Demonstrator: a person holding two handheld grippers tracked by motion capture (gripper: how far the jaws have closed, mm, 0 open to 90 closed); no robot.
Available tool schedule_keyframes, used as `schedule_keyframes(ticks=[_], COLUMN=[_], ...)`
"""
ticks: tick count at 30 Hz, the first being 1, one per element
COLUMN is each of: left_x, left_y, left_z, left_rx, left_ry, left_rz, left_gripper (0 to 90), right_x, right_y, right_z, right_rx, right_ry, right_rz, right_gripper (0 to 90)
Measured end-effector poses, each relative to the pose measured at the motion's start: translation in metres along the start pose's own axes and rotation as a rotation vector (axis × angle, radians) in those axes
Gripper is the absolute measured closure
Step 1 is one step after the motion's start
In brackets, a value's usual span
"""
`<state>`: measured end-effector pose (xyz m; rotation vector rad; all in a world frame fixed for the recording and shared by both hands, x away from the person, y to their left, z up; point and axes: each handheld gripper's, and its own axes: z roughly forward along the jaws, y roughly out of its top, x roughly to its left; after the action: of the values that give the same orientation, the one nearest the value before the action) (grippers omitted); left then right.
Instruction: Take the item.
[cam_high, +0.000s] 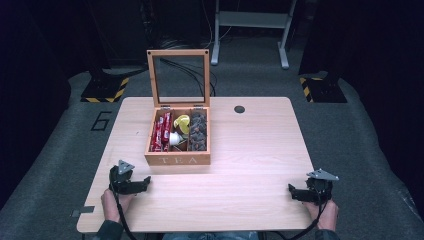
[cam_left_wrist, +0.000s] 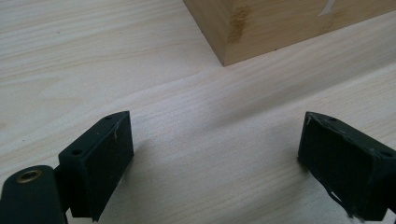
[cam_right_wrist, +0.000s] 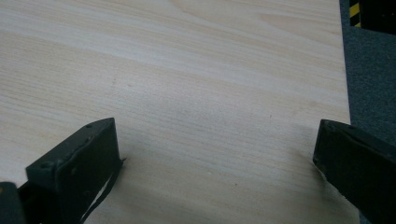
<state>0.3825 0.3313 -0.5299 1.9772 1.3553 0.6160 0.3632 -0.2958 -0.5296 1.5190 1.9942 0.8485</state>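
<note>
At the near edge of the counter (cam_high: 250, 200), two hands each rest a tool on the wood. The left tool (cam_high: 146, 181) lies toward the near left corner, held by the left hand (cam_high: 111, 205); its jaws stand wide apart with only bare wood grain between them, as the left gripper view shows. The right tool (cam_high: 291, 190) lies toward the near right corner in the right hand (cam_high: 324, 212); its jaws also stand wide, nothing between them, and the right gripper view shows the counter's edge and grey floor just beyond one jaw.

Farther in, left of the counter's middle, stands the wooden tea box (cam_high: 177, 160), its front lettered TEA. A near corner of it shows at the top of the left gripper view (cam_left_wrist: 261, 28), ahead of the left tool and apart from it. The right tool is well apart from the box.

The box's glass-paned lid (cam_high: 178, 77) stands upright at the back, open. Inside, the left compartment holds red packets (cam_high: 161, 132); the middle one holds something yellow (cam_high: 182, 123) and something white (cam_high: 174, 139), possibly sachets or capsules, too small to tell; the right one holds dark grey-brown packets (cam_high: 198, 131).

Beyond the box, a dark round hole (cam_high: 239, 109) sits near the counter's far edge.
</note>
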Motion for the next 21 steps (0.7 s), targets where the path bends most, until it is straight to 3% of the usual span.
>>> schedule_keyframes(ticks=[7, 13, 21], left_x=[0.001, 0.004, 0.002], left_y=[-0.001, -0.001, 0.012], left_z=[0.0, -0.005, -0.019], left_rx=[-0.001, -0.006, -0.039], left_ry=[-0.006, -0.005, -0.035], left_rz=[-0.008, -0.008, -0.004], left_gripper=[9.9, 10.6, 13.9], right_x=[0.0, -0.003, -0.003], right_y=[0.0, 0.001, 0.001], right_z=[0.0, 0.001, 0.001], right_rx=[-0.008, 0.01, 0.009], right_ry=[-0.029, -0.009, -0.008], right_rz=[-0.009, 0.012, 0.013], right_gripper=[0.1, 0.0, 0.1])
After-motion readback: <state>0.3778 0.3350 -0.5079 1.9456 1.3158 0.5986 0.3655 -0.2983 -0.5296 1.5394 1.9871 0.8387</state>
